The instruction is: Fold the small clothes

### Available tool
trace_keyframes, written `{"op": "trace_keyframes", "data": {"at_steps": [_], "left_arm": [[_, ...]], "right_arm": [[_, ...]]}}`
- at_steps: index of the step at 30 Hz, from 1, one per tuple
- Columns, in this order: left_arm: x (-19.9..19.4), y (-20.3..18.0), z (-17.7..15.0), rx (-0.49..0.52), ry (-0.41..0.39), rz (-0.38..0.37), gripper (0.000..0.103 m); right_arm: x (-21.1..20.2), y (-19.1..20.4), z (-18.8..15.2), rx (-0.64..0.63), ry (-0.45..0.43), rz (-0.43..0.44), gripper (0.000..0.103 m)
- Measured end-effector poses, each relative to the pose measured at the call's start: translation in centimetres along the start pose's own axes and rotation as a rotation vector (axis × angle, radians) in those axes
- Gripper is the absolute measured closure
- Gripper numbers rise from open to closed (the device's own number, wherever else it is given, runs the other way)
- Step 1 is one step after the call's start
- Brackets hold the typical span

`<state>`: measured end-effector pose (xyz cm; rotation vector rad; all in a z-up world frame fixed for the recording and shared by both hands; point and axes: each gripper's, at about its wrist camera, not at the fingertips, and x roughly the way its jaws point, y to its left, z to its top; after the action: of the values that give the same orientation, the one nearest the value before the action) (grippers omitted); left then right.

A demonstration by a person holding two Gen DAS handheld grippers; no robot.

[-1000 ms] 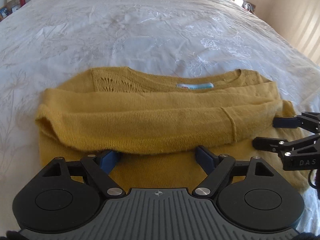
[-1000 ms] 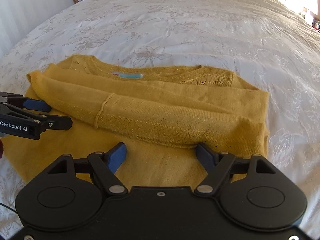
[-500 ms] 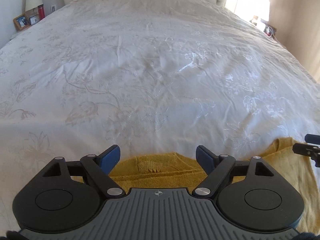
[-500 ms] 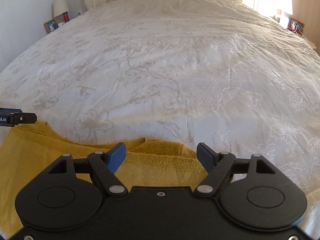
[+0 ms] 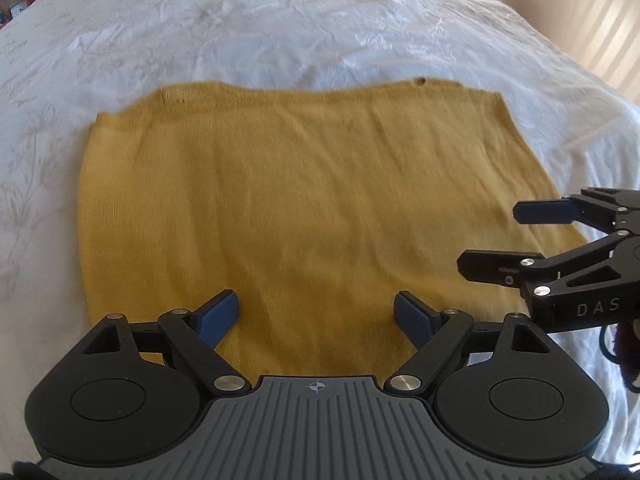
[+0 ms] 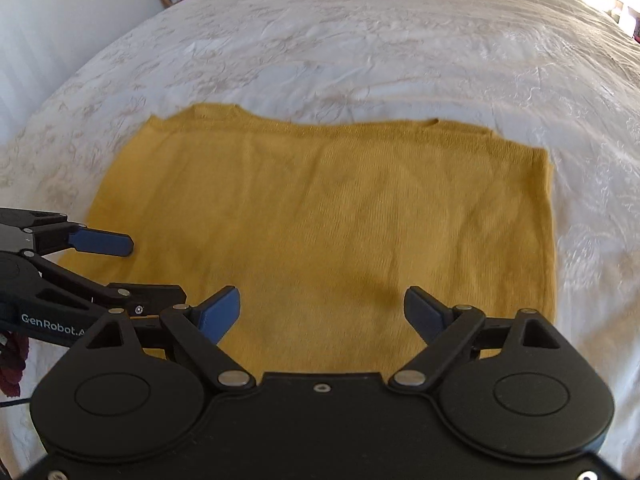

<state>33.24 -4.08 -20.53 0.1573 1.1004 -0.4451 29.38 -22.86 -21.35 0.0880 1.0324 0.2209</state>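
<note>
- The white embroidered bedspread (image 5: 280,20) fills each frame, crinkled and flower-stitched.
- The mustard knit sweater (image 5: 304,200) lies mid-frame as one plain rectangle; a second ago its folded sleeves and neck label showed, so the lower half has apparently been folded up over them. A further fold probably remains.
- The left gripper (image 5: 316,314), bottom centre, gapes wide and empty above the near edge.
- The right gripper (image 6: 322,308) is opening, nothing pinched; its blue pads look smooth, though blurred.
</note>
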Motion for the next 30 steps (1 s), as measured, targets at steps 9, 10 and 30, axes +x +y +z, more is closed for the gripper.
{"op": "trace_keyframes", "data": {"at_steps": [9,10,30], "left_arm": [[-1.1,5.6,-3.1,-0.024,0.028,0.099,0.017],[-1.2,6.3,-3.2,-0.039,0.031,0.092,0.017],[-4.2,9.5,-10.5,-0.295,0.065,0.112,0.0]], "right_arm": [[-1.0,-5.3,-4.3,0.096,0.09,-0.158,0.004],[-1.0,-5.9,-4.5,0.123,0.104,-0.175,0.002],[-6.3,-7.7,-10.8,0.535,0.093,-0.174,0.001]]}}
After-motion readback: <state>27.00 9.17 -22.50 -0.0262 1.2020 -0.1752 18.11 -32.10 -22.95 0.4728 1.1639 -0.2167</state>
